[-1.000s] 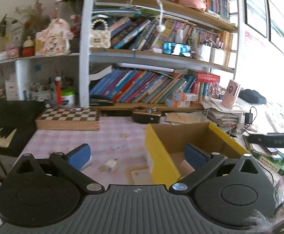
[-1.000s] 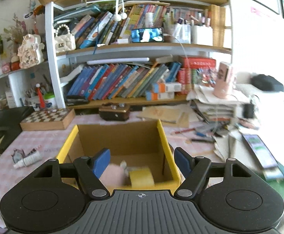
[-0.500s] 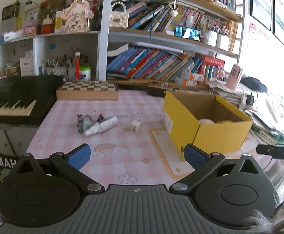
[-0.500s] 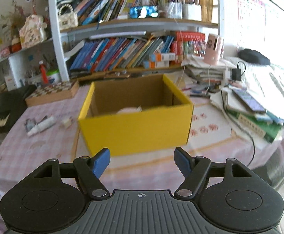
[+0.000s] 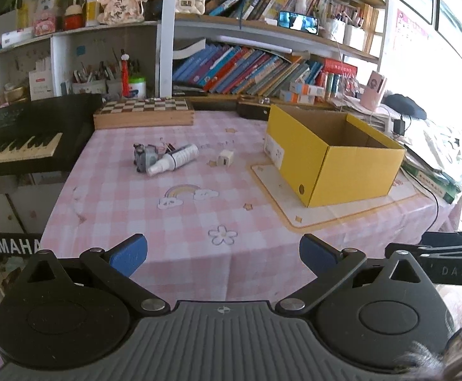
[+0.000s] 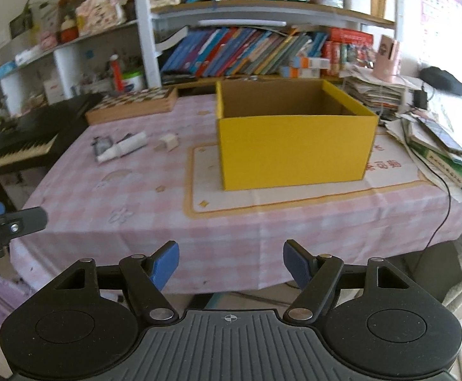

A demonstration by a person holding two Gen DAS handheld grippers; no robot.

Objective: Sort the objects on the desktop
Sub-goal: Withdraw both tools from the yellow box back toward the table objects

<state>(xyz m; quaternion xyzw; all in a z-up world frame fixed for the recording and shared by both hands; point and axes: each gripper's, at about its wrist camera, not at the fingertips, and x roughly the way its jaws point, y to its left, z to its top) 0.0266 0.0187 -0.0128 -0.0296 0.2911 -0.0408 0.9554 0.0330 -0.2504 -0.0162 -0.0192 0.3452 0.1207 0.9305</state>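
A yellow cardboard box (image 5: pixel 351 171) (image 6: pixel 294 152) stands open-topped on a pink checked tablecloth (image 5: pixel 199 209) (image 6: pixel 155 209). To its left lie a white spray bottle (image 5: pixel 174 159) (image 6: pixel 123 150), a small grey toy (image 5: pixel 143 155) (image 6: pixel 102 144) and a little white charger cube (image 5: pixel 225 158) (image 6: pixel 168 142). My left gripper (image 5: pixel 223 254) hangs open and empty over the table's near edge. My right gripper (image 6: pixel 231 265) is open and empty too, held off the table's front edge, facing the box. The box's inside is hidden from both views.
A black keyboard (image 5: pixel 18 136) juts in at the left. A wooden chessboard box (image 5: pixel 143 113) sits at the back by crowded bookshelves (image 5: pixel 256 66). Stacks of books and papers (image 6: pixel 440 146) with a black cable (image 6: pixel 443 209) fill the right side.
Both grippers have pulled back from the box toward the table's front edge and sunk a little. The right one was over the box's inside; now it faces the box's front wall from farther off.
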